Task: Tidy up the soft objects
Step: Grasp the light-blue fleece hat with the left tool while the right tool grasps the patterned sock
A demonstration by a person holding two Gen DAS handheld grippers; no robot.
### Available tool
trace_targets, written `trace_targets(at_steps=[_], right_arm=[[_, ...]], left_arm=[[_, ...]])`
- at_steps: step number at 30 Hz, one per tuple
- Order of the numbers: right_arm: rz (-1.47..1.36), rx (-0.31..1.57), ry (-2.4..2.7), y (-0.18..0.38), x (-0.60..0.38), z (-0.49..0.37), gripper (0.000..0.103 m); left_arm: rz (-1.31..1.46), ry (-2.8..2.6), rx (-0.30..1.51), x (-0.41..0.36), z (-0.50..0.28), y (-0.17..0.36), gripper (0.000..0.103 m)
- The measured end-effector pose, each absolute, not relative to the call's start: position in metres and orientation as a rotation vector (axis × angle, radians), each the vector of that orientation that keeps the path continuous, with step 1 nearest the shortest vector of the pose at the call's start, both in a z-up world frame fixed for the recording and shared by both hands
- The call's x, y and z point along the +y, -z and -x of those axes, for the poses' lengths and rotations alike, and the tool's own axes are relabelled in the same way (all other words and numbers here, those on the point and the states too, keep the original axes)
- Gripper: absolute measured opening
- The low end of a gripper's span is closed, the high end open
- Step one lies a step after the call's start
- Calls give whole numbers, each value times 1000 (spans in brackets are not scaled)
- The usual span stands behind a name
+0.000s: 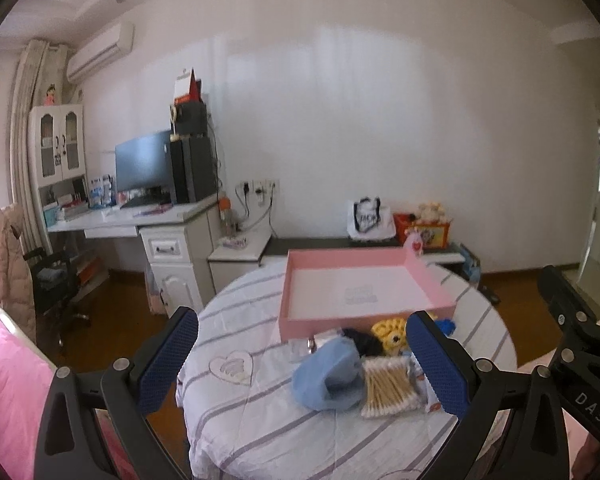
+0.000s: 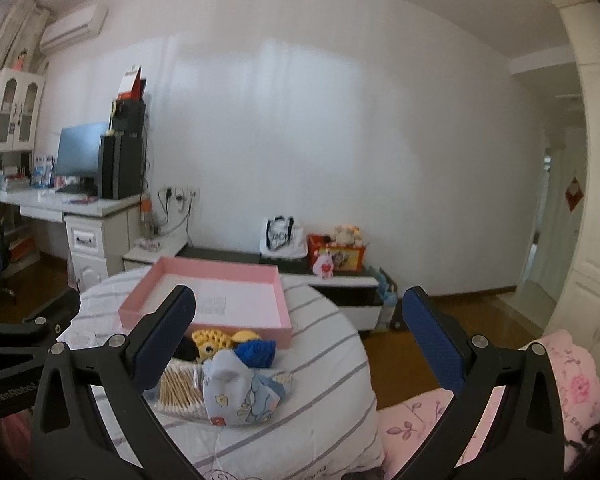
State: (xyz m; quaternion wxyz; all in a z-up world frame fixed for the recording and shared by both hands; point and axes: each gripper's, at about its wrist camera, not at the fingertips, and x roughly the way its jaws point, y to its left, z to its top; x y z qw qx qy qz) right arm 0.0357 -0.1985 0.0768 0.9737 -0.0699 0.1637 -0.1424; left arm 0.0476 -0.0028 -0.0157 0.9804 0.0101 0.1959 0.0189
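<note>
A pile of soft things lies on the round striped table (image 1: pixel 260 420) in front of an empty pink tray (image 1: pixel 356 292): a light blue cloth (image 1: pixel 324 376), a bag of cotton swabs (image 1: pixel 388 388), a yellow crocheted toy (image 1: pixel 390 332) and a dark item (image 1: pixel 362 338). In the right wrist view the pile shows a patterned blue cloth (image 2: pixel 236 396), a blue crocheted piece (image 2: pixel 256 352), the yellow toy (image 2: pixel 210 344), the swabs (image 2: pixel 180 390) and the tray (image 2: pixel 204 300). My left gripper (image 1: pixel 300 364) is open just before the pile. My right gripper (image 2: pixel 300 340) is open, right of the pile.
A white desk (image 1: pixel 140 216) with a monitor and a computer tower stands at the left wall. A low cabinet (image 1: pixel 340 242) behind the table holds a bag and a box of toys. Pink bedding (image 2: pixel 540 380) lies at the right. A doorway opens at the far right.
</note>
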Motion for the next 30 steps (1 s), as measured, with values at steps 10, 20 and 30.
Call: trace_targets(at_steps=[10,20,30], right_arm=[[178,461,285,-43,-199,-69,103],[150,594,269,-8,-208,-97,103],[155,668,265,12,-210,-111,103]], left_arm=[[-15,-26,546,-1,-73,17,103],[-30,4,635,-3,-92,21,103],[-19,7,735,3,-111,27,103]])
